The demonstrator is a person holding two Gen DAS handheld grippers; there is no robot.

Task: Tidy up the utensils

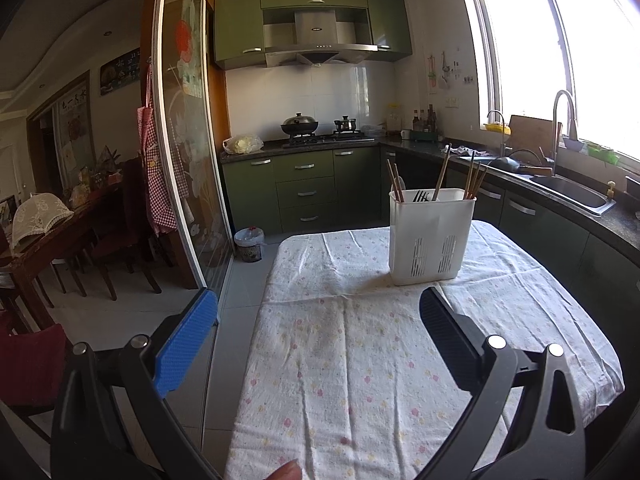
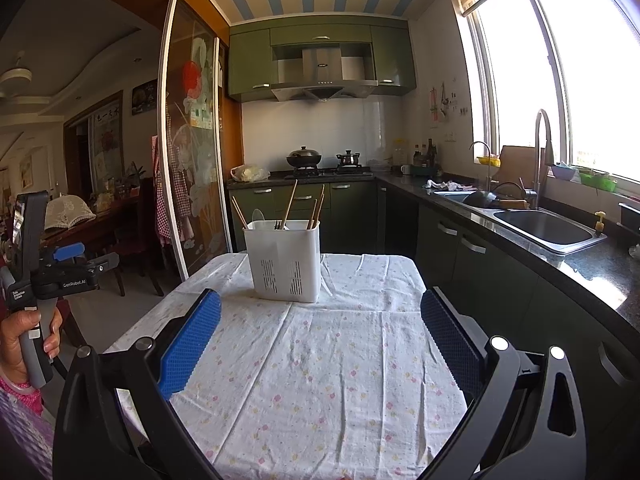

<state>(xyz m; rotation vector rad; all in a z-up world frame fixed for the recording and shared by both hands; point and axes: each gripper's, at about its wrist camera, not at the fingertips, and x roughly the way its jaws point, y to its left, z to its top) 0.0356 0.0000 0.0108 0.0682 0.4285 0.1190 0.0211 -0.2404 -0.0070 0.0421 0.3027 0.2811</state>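
**Utensil holder loaded, both hand-held grippers empty**

White plastic utensil holder [image 1: 433,236] stands upright at the far end of the surface [image 1: 360,380], on a white cloth with a small floral print. Slotted vents on its near wall. Inside: wooden chopsticks [image 1: 476,178] leaning in several groups, left, middle and right; dark fork tines [image 1: 420,197] just above the rim; a pale spoon [image 1: 400,186] at the left. Compartment divisions cannot be made out.

Cloth in front of the holder is bare and creased.

Left hand-held gripper [image 1: 320,344]: jaws spread wide, nothing between them, held above the near left part of the surface, well apart from the holder. In the right wrist view it appears at the far left [image 2: 72,252], gripped by a hand [image 2: 24,340].

Right hand-held gripper [image 2: 320,340]: jaws spread wide, nothing held, above the near part of the surface, pointing toward the holder.

Beyond: green cabinets [image 1: 304,188], stove with wok [image 1: 300,124], sink [image 1: 572,196] on the right under the window.
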